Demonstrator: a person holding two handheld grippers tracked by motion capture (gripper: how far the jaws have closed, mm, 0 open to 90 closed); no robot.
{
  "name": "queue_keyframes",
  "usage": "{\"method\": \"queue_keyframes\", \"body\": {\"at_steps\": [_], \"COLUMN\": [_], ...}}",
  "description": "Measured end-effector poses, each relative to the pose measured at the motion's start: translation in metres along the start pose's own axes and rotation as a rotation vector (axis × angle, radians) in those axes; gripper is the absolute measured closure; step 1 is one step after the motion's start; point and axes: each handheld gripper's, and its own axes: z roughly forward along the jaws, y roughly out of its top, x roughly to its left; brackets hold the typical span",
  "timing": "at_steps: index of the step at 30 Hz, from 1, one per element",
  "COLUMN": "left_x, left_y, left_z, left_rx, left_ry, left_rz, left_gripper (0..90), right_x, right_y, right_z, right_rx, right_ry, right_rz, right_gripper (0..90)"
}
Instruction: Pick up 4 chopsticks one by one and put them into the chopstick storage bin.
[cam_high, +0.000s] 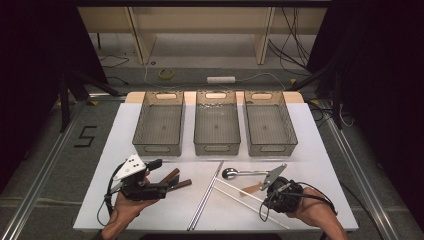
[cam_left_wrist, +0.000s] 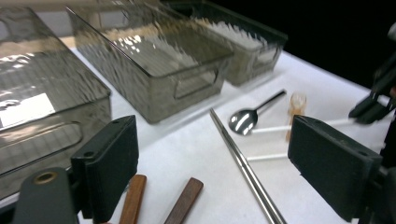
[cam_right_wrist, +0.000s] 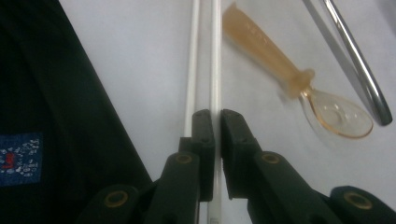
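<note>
Fingers (cam_right_wrist: 216, 122) clenched on one white chopstick (cam_right_wrist: 215, 56), amber spoon (cam_right_wrist: 299, 79) just beside.

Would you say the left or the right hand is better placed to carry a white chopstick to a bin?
Right: the right gripper is already shut on a white chopstick, while the left gripper stands open over the brown chopsticks.

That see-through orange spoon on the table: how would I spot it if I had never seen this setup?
Start at the white table with three clear ribbed plastic bins in a row. In front of the right-hand bin, near the right gripper, lies the small translucent orange plastic spoon, beside two thin white chopsticks. Unlike the shiny metal spoon nearby, it is amber, see-through and stubby.
</note>
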Motion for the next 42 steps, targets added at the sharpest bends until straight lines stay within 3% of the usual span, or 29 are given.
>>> {"method": "queue_keyframes", "body": {"at_steps": [5, 6, 9, 11, 20, 26, 32, 42], "left_x": [-0.011, -0.016, -0.027, -0.034, -0.054, -0.065, -0.069, -0.073], "left_y": [0.004, 0.006, 0.007, 0.008, 0.006, 0.002, -0.002, -0.006], "left_z": [0.017, 0.021, 0.032, 0.040, 0.063, 0.067, 0.069, 0.071], "left_rx": [0.077, 0.105, 0.161, 0.196, 0.343, 0.396, 0.429, 0.469], "left_ry": [-0.062, -0.084, -0.123, -0.139, -0.172, -0.205, -0.216, -0.244], "left_rz": [0.063, 0.090, 0.151, 0.198, 0.357, 0.451, 0.505, 0.558], "left_gripper": [15.7, 15.8, 15.8, 15.8, 19.4, 27.1, 38.3, 54.2], "right_x": [0.004, 0.007, 0.010, 0.011, 0.025, 0.029, 0.032, 0.038], "right_y": [0.012, 0.018, 0.025, 0.031, 0.059, 0.065, 0.069, 0.074], "right_z": [0.000, 0.001, 0.000, 0.000, -0.001, 0.004, 0.004, 0.010], "right_rx": [-0.013, -0.015, -0.023, -0.031, -0.052, -0.046, -0.042, -0.034], "right_ry": [0.014, 0.017, 0.023, 0.024, 0.055, 0.059, 0.061, 0.073], "right_rz": [-0.052, -0.078, -0.084, -0.115, -0.196, -0.208, -0.226, -0.266], "right_gripper": [85.1, 85.1, 85.0, 85.1, 85.0, 85.0, 85.0, 85.0]}}
